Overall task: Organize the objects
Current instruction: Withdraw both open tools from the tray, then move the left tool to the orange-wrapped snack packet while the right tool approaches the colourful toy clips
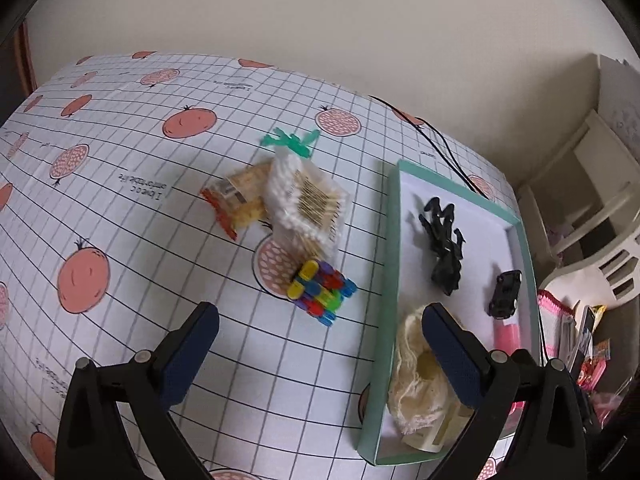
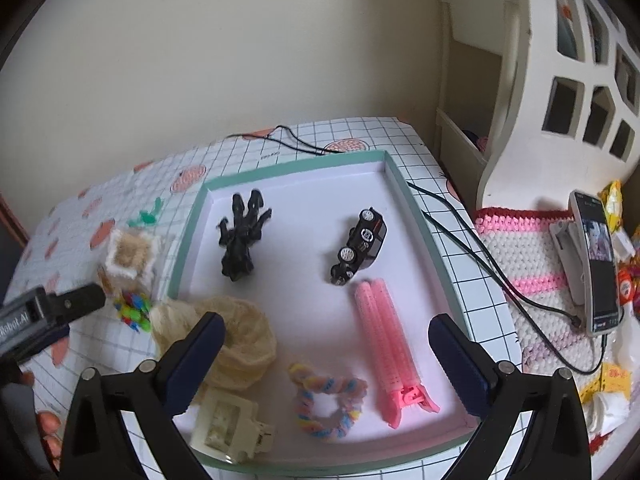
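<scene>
The left gripper point(image 1: 320, 354) hangs with its 2 fingers point(image 1: 191, 354) spread wide and nothing between them, poised above the worktop point(image 1: 120, 208). Just ahead, at 12 o'clock from the fingers in the left wrist view, sits a bundle of coloured clips point(image 1: 320, 294). Beyond it at 12 lies a bag of cotton swabs point(image 1: 306, 204), touching a snack packet point(image 1: 236, 200) at its 9 o'clock, with a green plastic toy point(image 1: 290, 142) farther out. At 3 o'clock is the green-rimmed tray point(image 1: 390, 240).

The right gripper point(image 2: 326, 360) is likewise released and empty, hovering over the near half of the tray point(image 2: 296, 166). Between its fingers point(image 2: 198, 360) in the right wrist view lie a pastel hair tie point(image 2: 326, 406) and a pink hair clip point(image 2: 386, 354). A cream net pouch point(image 2: 240, 344) lies at 9 o'clock, with a cream clip point(image 2: 226, 426) at 7. Farther out are a black toy car point(image 2: 360, 246) at 1 and a black claw clip point(image 2: 240, 238) at 11.

Judging by this, 6 things are already in the tray and 4 remain loose on the worktop, so the step in hand looks like the left gripper's approach to the coloured clips. The next move would call for lowering the fingers around the bundle, closing firmly enough that loose clips don't scatter, then carrying it to a bare patch in the tray's middle.
</scene>
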The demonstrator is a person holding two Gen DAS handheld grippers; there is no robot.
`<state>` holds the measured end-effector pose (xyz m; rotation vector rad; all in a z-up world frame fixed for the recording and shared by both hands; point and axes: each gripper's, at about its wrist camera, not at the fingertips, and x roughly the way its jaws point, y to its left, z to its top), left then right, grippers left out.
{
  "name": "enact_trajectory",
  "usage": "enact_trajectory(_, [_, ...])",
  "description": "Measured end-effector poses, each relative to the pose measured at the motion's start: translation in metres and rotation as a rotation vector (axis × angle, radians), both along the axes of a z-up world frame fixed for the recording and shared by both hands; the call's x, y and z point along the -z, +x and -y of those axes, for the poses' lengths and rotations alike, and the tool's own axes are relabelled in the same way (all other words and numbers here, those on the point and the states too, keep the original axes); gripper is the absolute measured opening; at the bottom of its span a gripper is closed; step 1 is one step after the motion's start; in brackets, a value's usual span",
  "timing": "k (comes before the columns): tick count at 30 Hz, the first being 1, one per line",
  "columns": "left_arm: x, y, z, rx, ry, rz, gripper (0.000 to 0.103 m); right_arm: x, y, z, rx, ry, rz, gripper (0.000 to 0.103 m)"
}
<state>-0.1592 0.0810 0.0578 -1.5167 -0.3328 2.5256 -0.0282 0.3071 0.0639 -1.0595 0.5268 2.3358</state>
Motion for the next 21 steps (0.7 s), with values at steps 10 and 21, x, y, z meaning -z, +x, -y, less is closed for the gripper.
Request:
enact_trajectory(10, [-0.02, -0.026, -0.004, 0.03, 0.007, 0.035, 0.101, -0.028, -0.009, -0.027, 0.07, -0.084, -0.049, 0.103])
enact_trajectory(21, [-0.021, -0.059, -0.024, 0.09, 0.038, 0.042, 0.101, -0.046, -0.053, -0.034, 0.027, -0.079, 0.017, 0.103])
